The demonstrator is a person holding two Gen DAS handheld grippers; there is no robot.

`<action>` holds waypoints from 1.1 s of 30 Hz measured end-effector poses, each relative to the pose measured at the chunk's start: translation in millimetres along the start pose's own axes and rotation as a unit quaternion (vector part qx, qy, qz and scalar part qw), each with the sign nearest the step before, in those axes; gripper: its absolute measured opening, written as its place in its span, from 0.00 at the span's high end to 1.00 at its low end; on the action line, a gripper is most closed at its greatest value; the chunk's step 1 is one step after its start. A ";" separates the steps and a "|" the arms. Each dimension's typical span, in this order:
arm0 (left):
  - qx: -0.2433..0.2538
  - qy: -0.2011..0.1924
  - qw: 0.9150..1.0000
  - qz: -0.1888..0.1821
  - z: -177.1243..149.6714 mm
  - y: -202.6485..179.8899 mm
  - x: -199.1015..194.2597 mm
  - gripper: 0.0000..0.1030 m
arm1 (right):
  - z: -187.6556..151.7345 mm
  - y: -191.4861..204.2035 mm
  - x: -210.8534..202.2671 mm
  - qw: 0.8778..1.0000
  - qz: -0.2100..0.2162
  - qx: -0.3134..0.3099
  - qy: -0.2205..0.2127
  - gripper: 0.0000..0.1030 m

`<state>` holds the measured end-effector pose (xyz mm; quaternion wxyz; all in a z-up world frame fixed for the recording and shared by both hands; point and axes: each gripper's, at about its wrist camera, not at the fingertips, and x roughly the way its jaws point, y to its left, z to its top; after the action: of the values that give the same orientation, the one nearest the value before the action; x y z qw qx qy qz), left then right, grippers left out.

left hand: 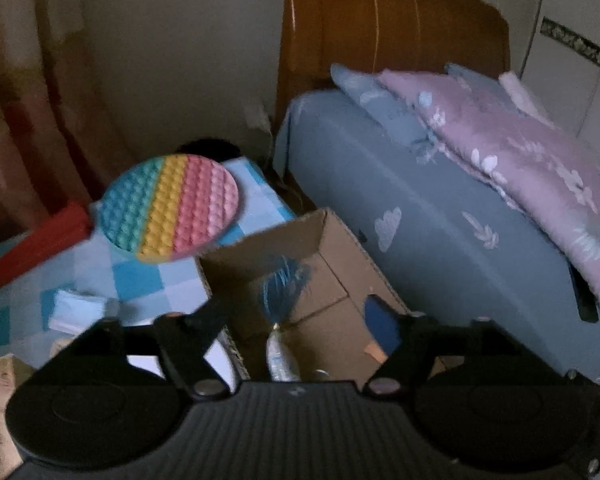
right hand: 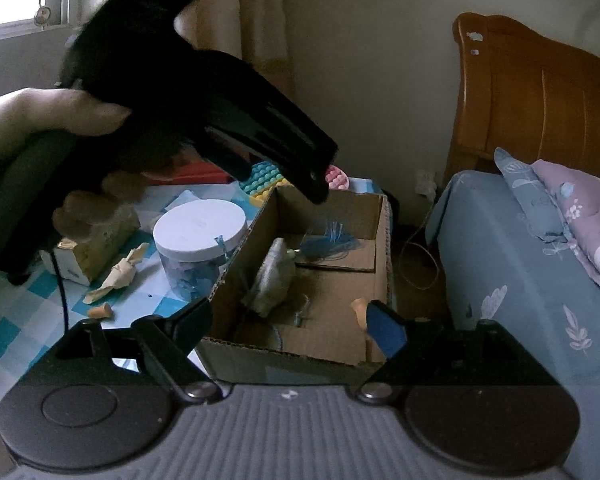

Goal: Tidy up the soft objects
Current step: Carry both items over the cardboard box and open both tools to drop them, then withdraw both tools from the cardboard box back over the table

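My left gripper (left hand: 296, 316) stands open over a brown cardboard box (left hand: 340, 256), with nothing pressed between its pads. In the box lie a blue tassel-like soft thing (left hand: 284, 284) and a pale grey soft bundle (left hand: 280, 356). My right gripper (right hand: 290, 324) is open too, at the near rim of the same box (right hand: 380, 240), and holds nothing. From the right wrist view, the grey bundle (right hand: 272, 276), the blue tassel (right hand: 332, 240) and a small orange piece (right hand: 359, 307) rest inside. A hand (right hand: 40, 116) carries the left gripper (right hand: 316, 184), whose tip hangs above the box's far left corner.
A round rainbow bubble toy (left hand: 170, 208) lies on the blue checked tablecloth (left hand: 140, 280) behind the box. A white-lidded jar (right hand: 200, 224), a yellowish block (right hand: 100, 232), crumpled paper (right hand: 116, 276) and a red bar (left hand: 32, 248) stand nearby. A bed (right hand: 500, 260) borders the right.
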<state>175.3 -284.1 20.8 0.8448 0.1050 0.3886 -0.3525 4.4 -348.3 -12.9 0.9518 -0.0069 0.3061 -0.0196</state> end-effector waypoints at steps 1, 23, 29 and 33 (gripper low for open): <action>0.001 -0.011 1.000 0.003 -2.6 1.9 -6.7 0.17 | 0.0 0.6 -0.5 1.000 0.001 0.000 0.001 0.14; 0.029 -0.092 0.977 0.188 -114.8 37.7 -150.0 0.03 | 6.0 64.3 -29.0 0.999 0.031 -0.010 -0.015 0.00; -0.015 -0.072 0.972 0.225 -167.9 62.7 -160.3 0.03 | 1.3 92.9 -24.8 0.998 0.050 -0.024 0.000 0.00; -0.045 -0.056 0.972 0.225 -196.3 81.6 -162.2 0.03 | -4.1 111.4 -16.2 0.998 0.056 -0.036 0.012 0.00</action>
<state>43.2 -52.7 -1.3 0.9266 0.1317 0.3229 -0.1407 -7.4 -236.3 -9.6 0.9469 -0.0243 0.3175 0.0446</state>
